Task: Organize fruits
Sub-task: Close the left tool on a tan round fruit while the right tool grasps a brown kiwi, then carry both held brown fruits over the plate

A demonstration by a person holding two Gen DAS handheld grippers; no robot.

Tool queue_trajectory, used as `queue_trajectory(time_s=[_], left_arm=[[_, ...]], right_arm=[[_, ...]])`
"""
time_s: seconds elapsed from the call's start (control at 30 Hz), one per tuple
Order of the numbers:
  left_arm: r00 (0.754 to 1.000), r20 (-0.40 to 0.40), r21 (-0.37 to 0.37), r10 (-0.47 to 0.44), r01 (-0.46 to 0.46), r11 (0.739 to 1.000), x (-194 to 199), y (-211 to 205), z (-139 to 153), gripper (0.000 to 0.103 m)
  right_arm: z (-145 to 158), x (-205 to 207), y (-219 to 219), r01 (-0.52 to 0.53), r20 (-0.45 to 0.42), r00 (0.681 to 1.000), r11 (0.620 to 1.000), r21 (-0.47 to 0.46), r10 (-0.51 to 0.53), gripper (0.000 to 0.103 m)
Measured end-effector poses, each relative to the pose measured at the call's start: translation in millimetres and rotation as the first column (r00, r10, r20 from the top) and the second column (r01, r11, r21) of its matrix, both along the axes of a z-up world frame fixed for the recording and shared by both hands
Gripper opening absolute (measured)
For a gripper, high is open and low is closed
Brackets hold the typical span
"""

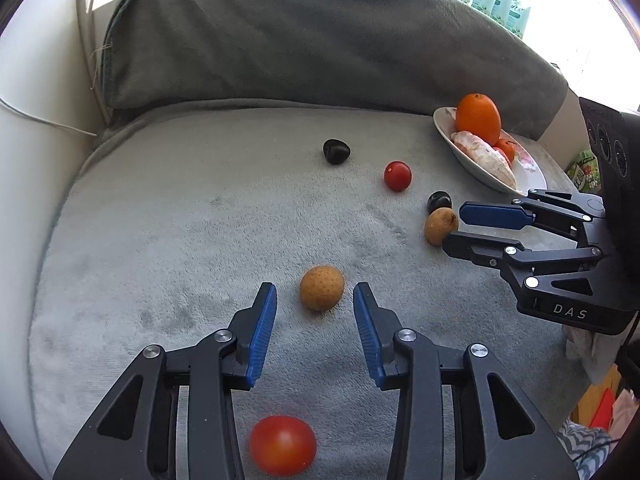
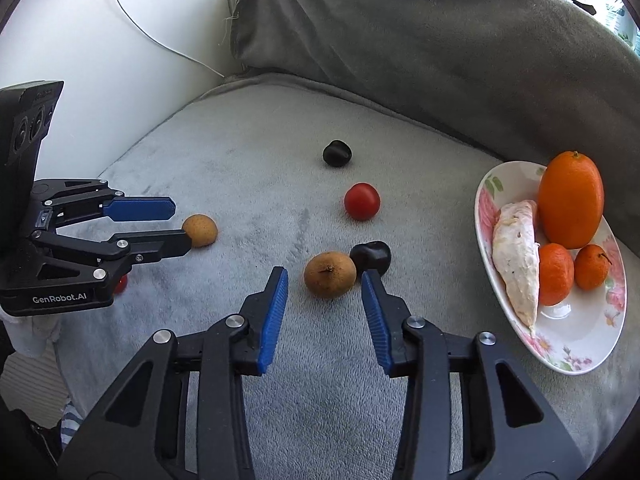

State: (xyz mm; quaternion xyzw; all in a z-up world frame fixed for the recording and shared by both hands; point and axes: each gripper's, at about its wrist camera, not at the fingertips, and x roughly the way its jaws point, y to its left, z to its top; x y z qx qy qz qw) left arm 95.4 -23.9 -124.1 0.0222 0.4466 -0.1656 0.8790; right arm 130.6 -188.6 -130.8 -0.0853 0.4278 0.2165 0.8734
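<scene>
Loose fruits lie on a grey plush cushion [image 1: 160, 220]. My left gripper [image 1: 315, 294] is open, with a tan round fruit [image 1: 322, 288] just ahead between its fingertips; it also shows in the right wrist view [image 2: 200, 231]. A red tomato [image 1: 283, 445] lies under the left gripper. My right gripper [image 2: 325, 280] is open, with a brown fruit [image 2: 330, 275] just ahead of its fingertips, touching a dark plum [image 2: 371, 257]. Farther off lie a red tomato [image 2: 362, 201] and another dark plum [image 2: 337, 153]. A floral plate [image 2: 576, 344] holds a big orange [image 2: 571, 205], two tangerines and a pale peeled piece.
A grey blanket-covered backrest [image 1: 320, 40] rises behind the cushion. A white wall with a cable [image 2: 152, 40] stands to the left. Cloths and clutter lie past the cushion's right edge [image 1: 592, 432]. The plate sits at the cushion's far right, close to the backrest.
</scene>
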Motion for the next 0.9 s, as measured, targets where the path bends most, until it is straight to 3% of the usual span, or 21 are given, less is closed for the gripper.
queue_trajectory(time_s=[0.5,0.9], left_arm=[[0.999,-0.040,-0.017,-0.014,0.013,1.000,10.0,-2.8,-13.4,0.038],[0.999,-0.043,-0.017,-0.020,0.019,1.000,17.2,-5.8,-15.2,0.024]], right_arm=[[-6.9,7.6,11.3,0.012,0.003,1.000,0.998,-0.054,-0.012,0.031],[-7.7,5.5,9.1,0.007,0.007,1.000,0.999,-0.047,-0.006,0.030]])
